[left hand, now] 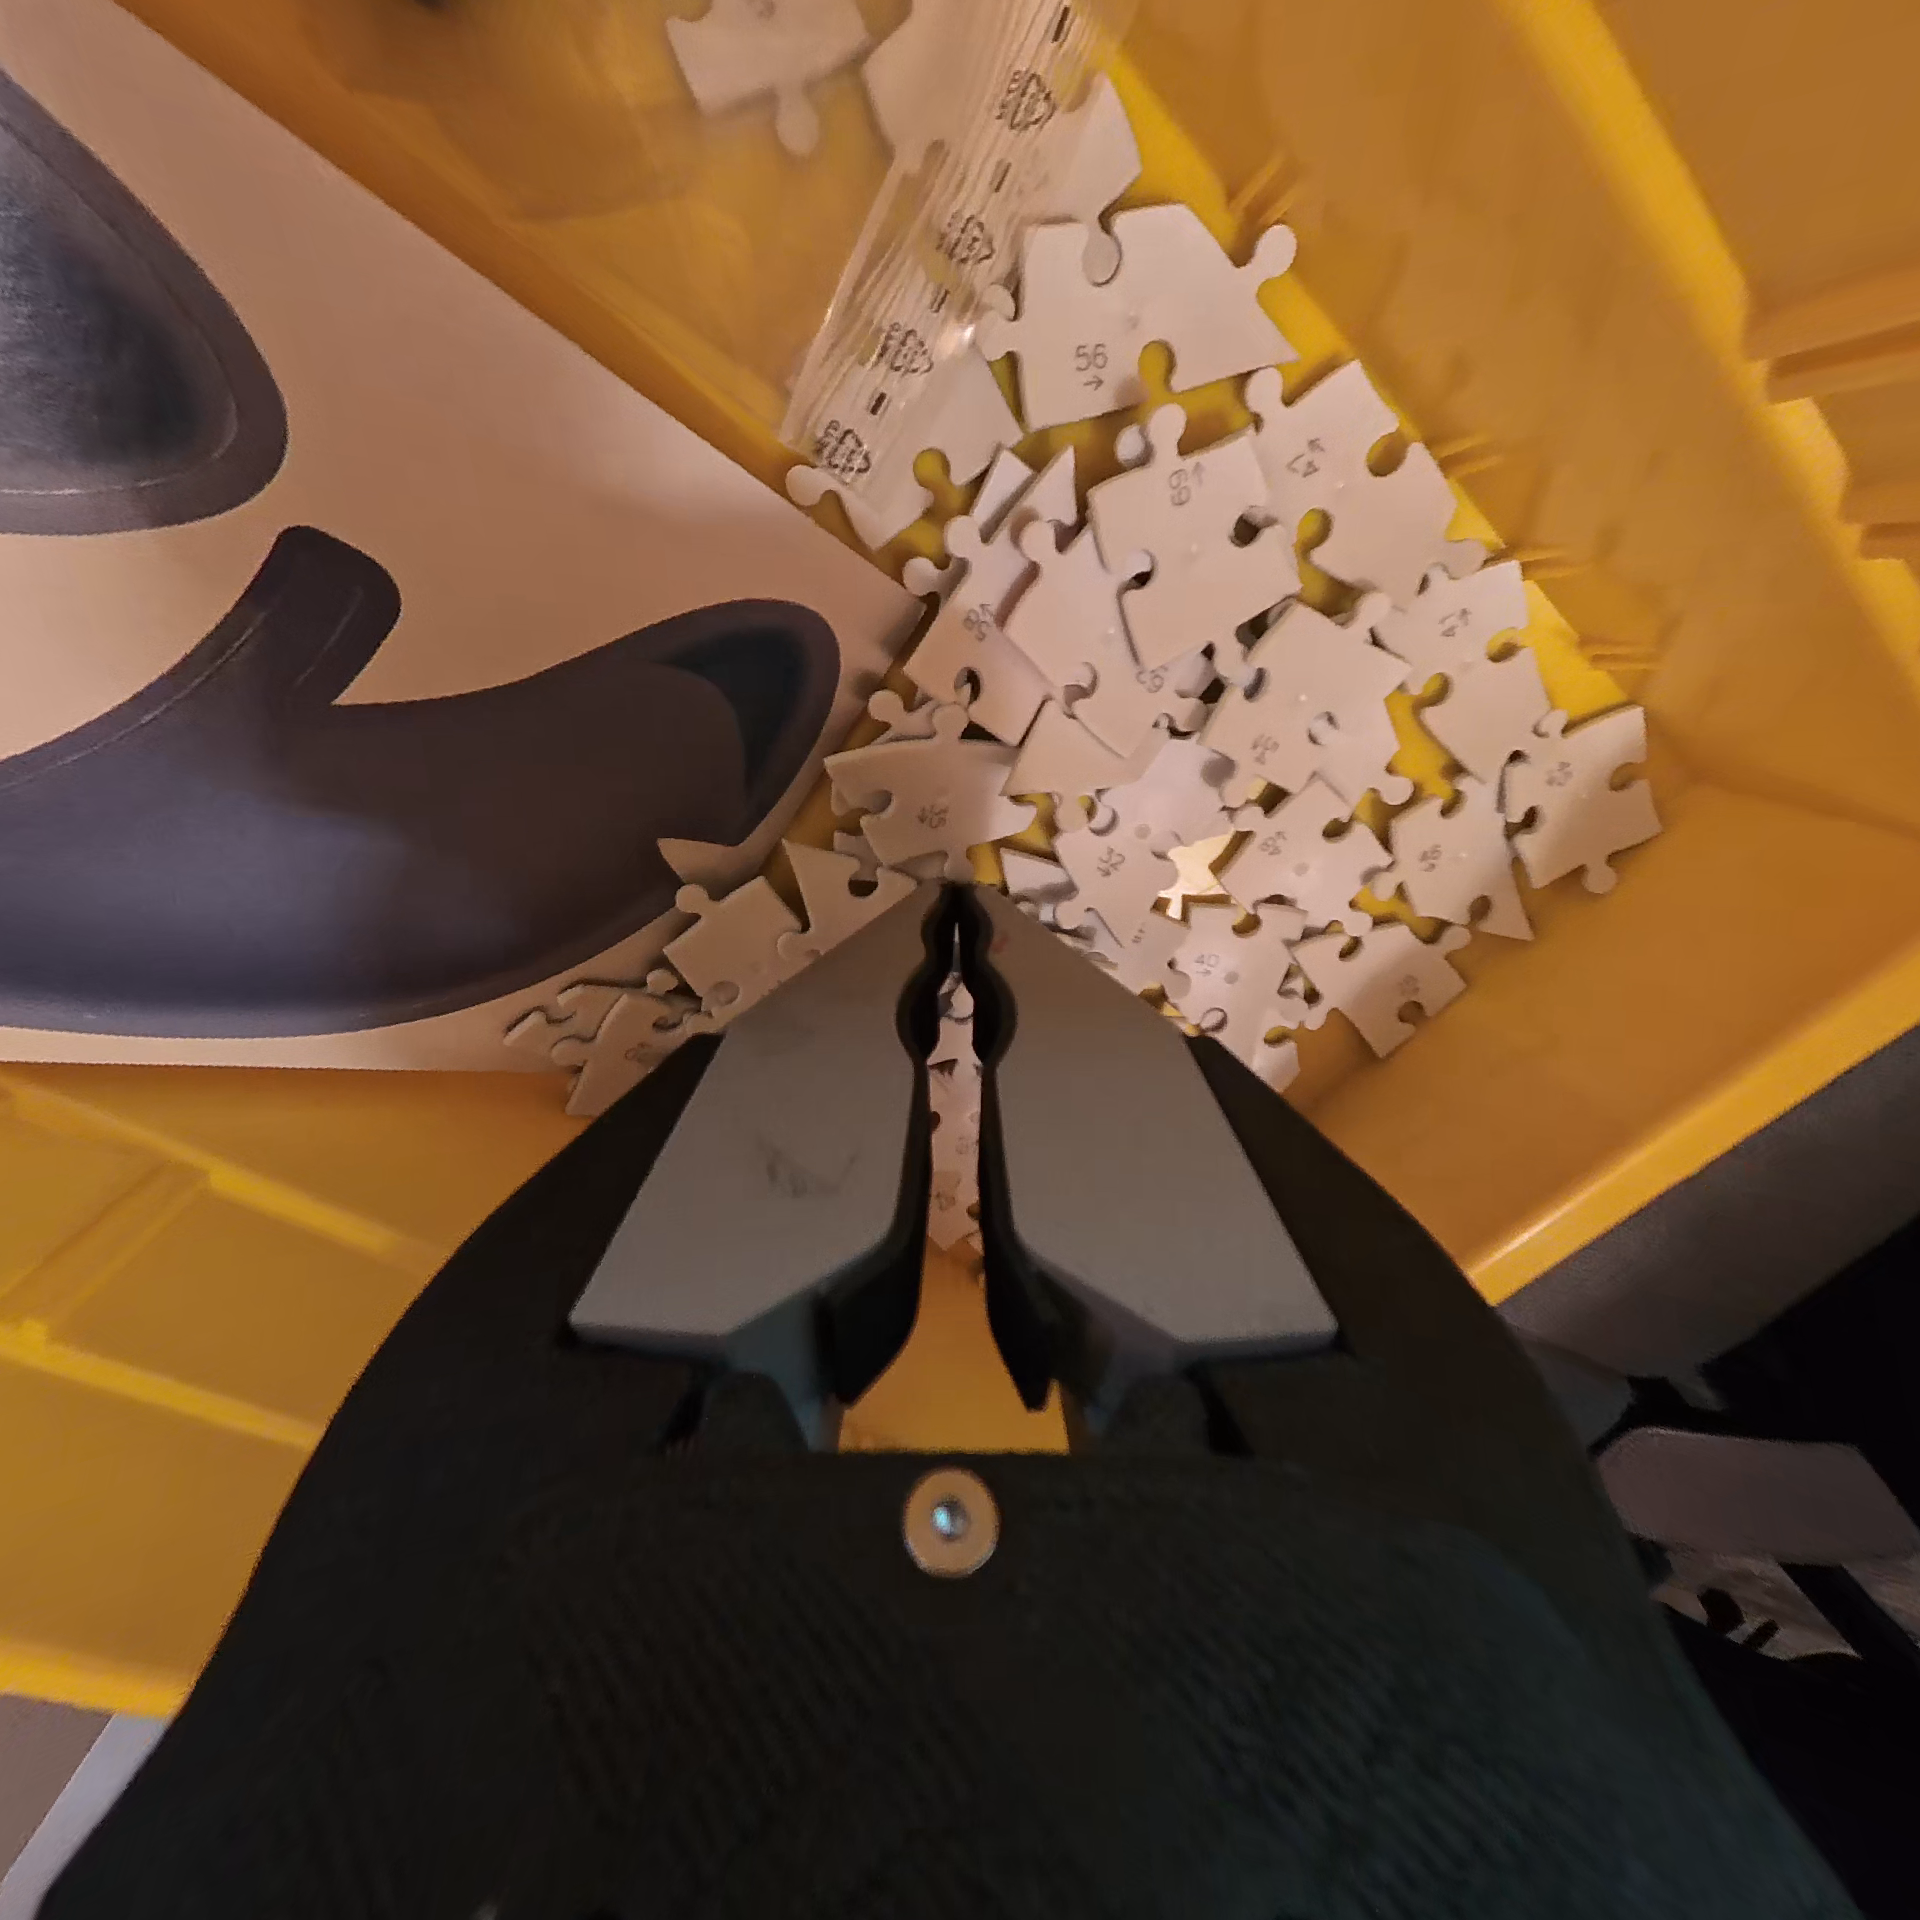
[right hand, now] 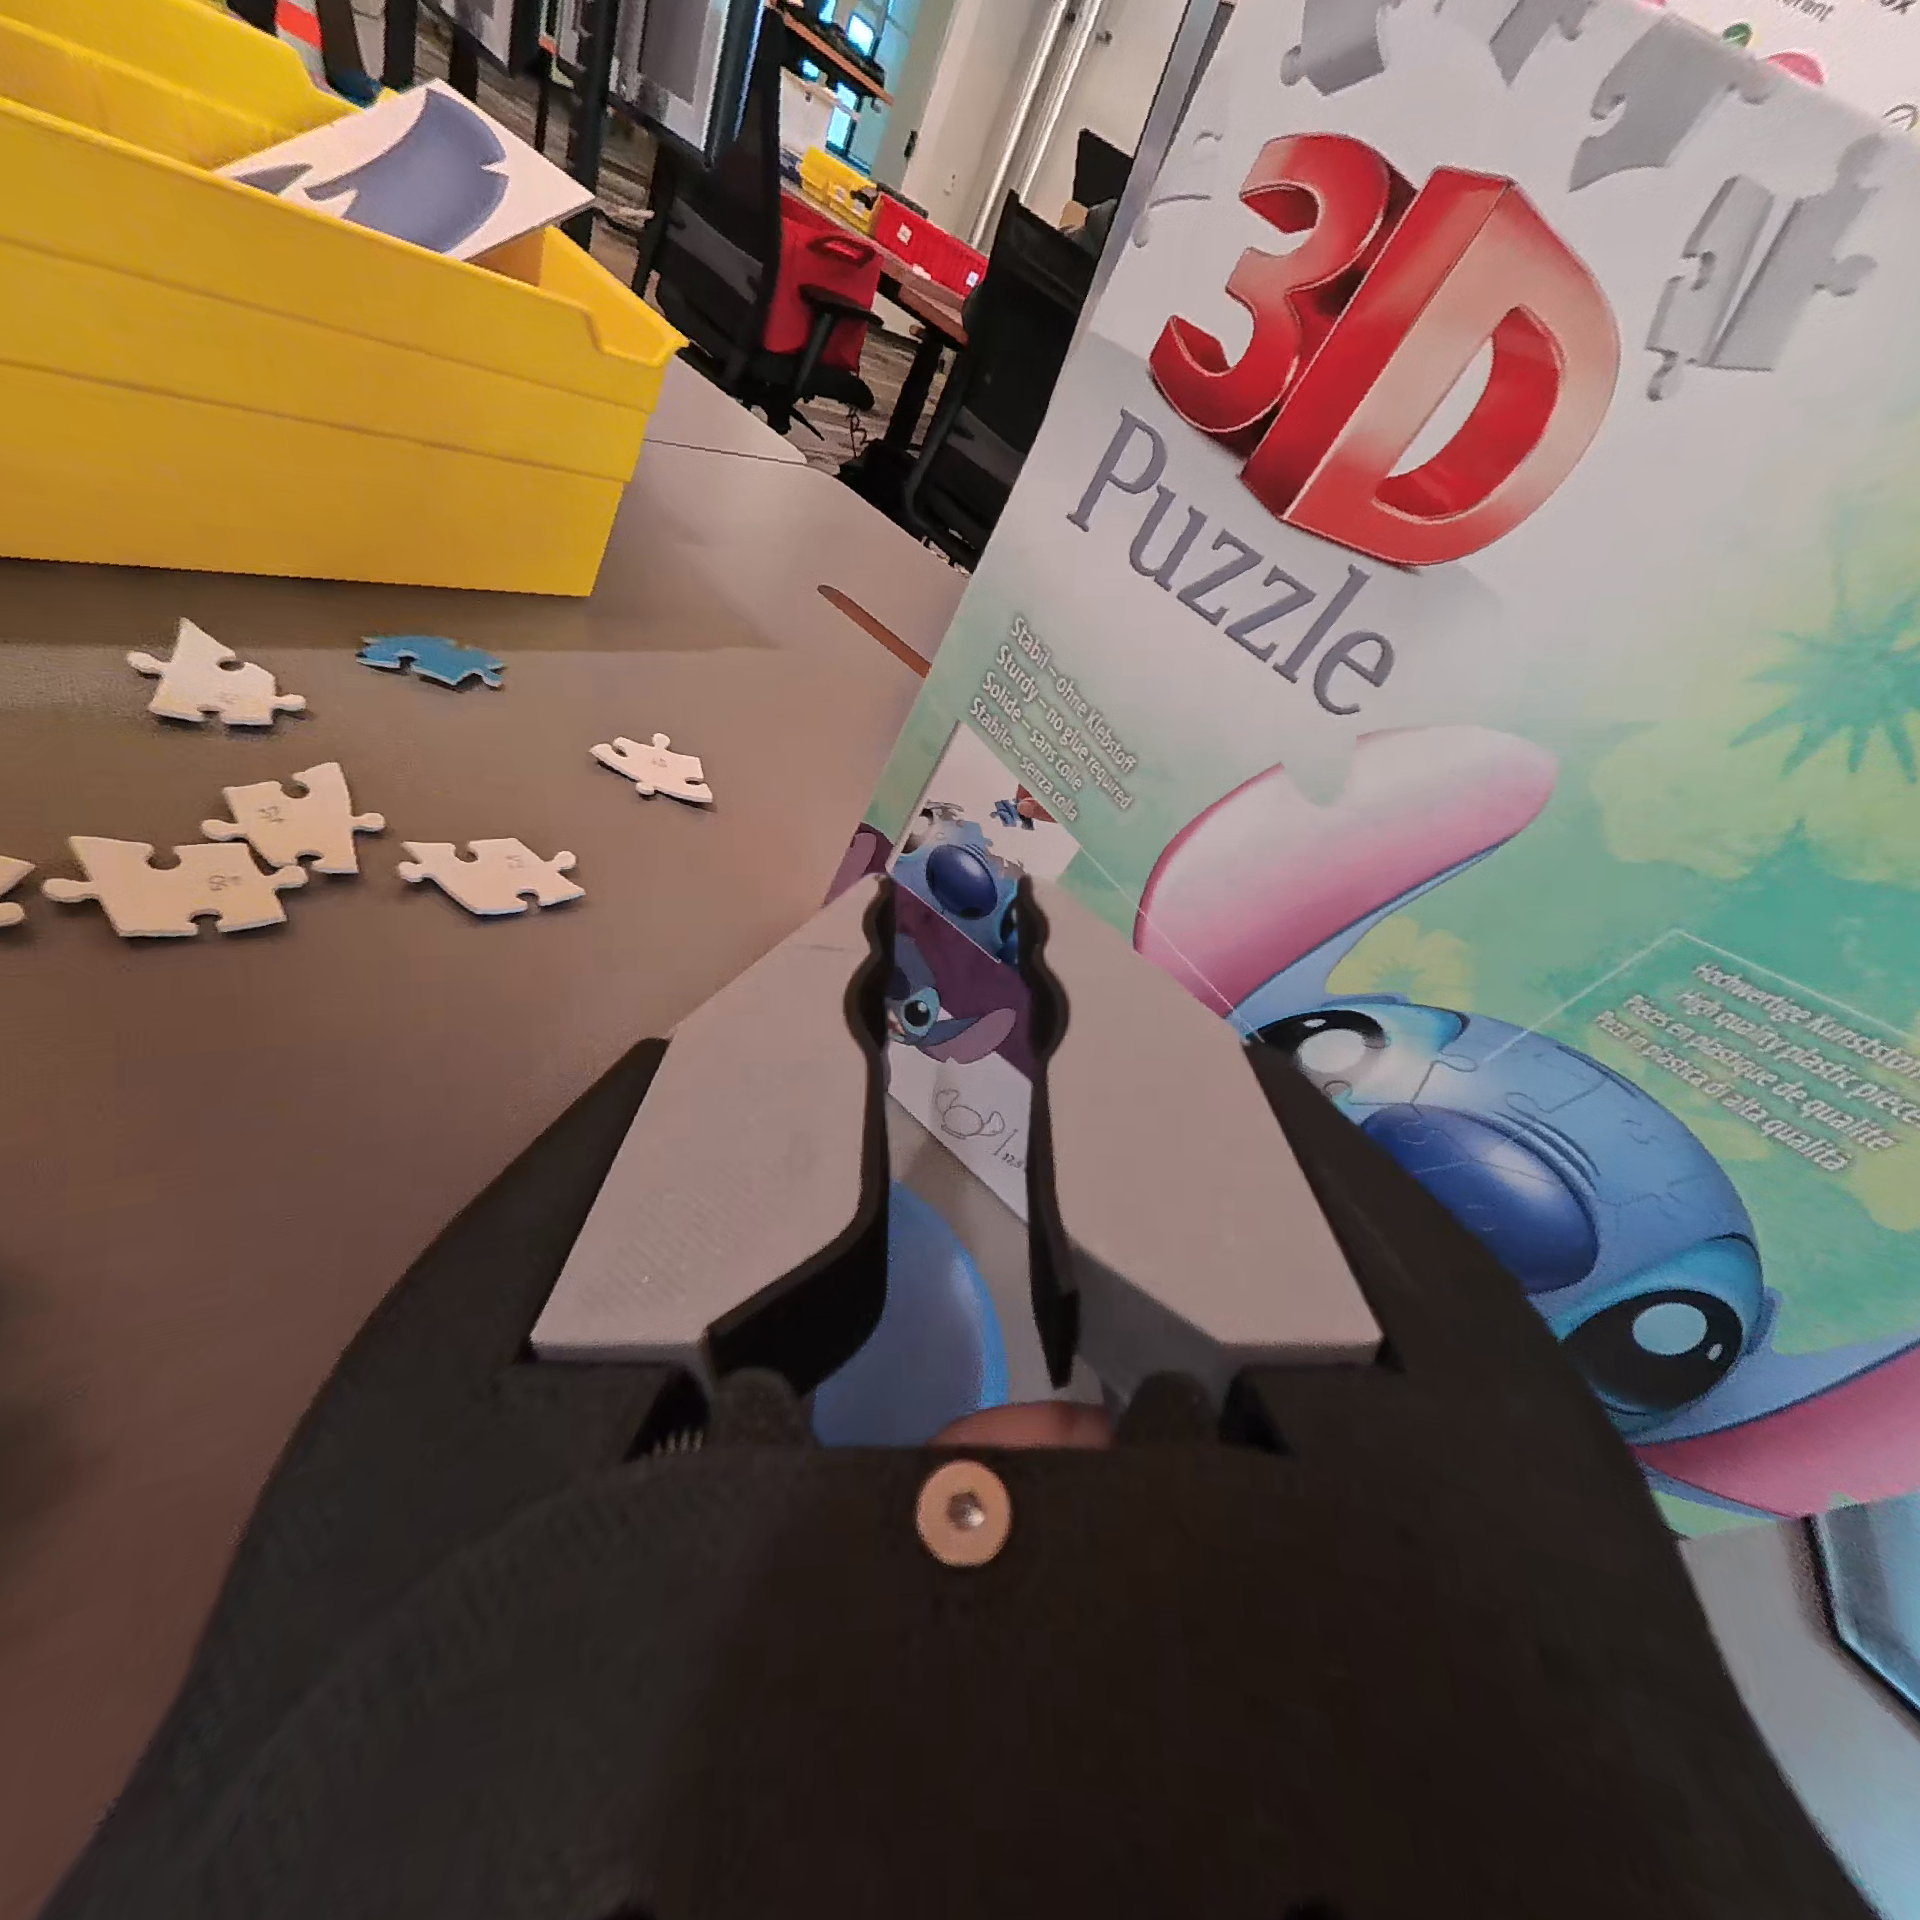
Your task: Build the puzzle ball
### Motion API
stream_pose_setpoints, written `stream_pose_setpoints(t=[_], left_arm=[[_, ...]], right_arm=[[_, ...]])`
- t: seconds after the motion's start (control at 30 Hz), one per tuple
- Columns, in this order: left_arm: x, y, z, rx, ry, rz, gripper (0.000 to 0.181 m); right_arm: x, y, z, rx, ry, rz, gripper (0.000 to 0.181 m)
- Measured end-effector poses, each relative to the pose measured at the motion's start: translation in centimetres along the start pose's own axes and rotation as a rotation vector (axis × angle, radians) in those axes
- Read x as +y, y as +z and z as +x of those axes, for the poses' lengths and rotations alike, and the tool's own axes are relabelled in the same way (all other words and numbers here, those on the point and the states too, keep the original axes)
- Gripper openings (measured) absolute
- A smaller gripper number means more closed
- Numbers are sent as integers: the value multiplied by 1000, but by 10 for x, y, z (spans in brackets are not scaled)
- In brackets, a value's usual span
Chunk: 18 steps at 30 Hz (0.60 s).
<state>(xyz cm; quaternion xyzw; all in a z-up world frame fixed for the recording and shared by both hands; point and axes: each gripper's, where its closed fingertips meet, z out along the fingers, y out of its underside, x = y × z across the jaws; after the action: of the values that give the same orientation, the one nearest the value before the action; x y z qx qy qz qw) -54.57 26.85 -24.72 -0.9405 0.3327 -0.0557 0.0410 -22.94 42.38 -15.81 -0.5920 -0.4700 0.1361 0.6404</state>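
Judging from both views, the build has barely begun: no joined pieces and no curved shell of a ball show anywhere. Most of the puzzle pieces [left hand: 1247, 707] lie in a loose grey heap, plain side up, piled into one corner of the yellow bin [left hand: 1558, 260], beside a printed sheet [left hand: 312, 520] that leans inside it and under a clear plastic strip [left hand: 935, 312] that reaches toward the bin's far wall. The left gripper [left hand: 958, 899] is down in that corner with its tips drawn together to a very narrow gap, right at the lower edge of one grey piece [left hand: 925, 805]; whether they pinch that piece or merely touch it I cannot tell. On the bench [right hand: 312, 1091], a few loose pieces [right hand: 301, 810] are scattered in front of the bin's near wall, one of them blue side up [right hand: 431, 657]. The right gripper [right hand: 951, 904] sits low over the bench with a narrow gap between its tips and nothing in it, pointing at the puzzle box [right hand: 1455, 727] standing upright at the bench's right side. What is left, by my reckoning, is nearly everything: bringing pieces out, sorting them, and locking them together.
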Motion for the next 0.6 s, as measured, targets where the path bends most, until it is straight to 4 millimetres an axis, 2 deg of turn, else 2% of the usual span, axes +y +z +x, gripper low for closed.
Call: stream_pose_setpoints(t=[0.17,0.27,0.37,0.43,0.5,0.6], left_arm=[[0,0,0,-11,-48,11,0],[-3,0,-2,-76,-66,38,0],[-14,0,4,-127,-71,152,0],[-21,-7,11,-129,-97,255,0],[-36,-36,17,-151,-101,466,0],[-50,-106,26,-210,-73,857,0]], right_arm=[[-3,0,-6,-33,42,6,21],[-2,0,-3,-8,19,2,20],[0,1,-3,-5,9,-8,21],[2,2,-4,-18,12,-14,21],[4,2,-3,-12,9,-17,21],[6,2,1,-2,14,-19,20]])
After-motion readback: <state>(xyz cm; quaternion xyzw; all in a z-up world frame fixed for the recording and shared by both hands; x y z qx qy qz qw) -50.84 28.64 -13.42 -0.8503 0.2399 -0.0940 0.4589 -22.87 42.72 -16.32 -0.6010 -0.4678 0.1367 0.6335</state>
